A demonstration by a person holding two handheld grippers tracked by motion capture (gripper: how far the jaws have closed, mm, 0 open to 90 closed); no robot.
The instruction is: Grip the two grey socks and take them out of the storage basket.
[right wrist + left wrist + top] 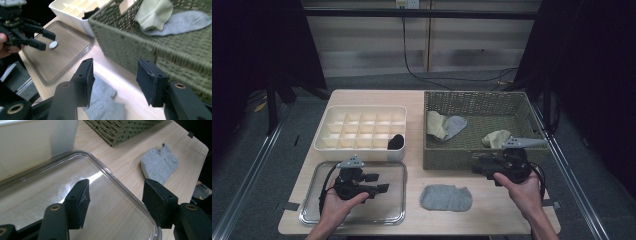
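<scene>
A flat grey sock lies on the wooden table, between the clear tray and my right hand. My left gripper hovers open over the tray, its jaws pointing right toward the sock. Nothing is between its pads. My right gripper is held above the table just in front of the green woven basket, pointing left. It stands open and empty, with the grey sock below it and the left gripper farther off.
The basket holds a beige sock, a grey sock and another beige sock. A white divided organizer at the back left has a black sock in one front cell. The table edge runs close behind both hands.
</scene>
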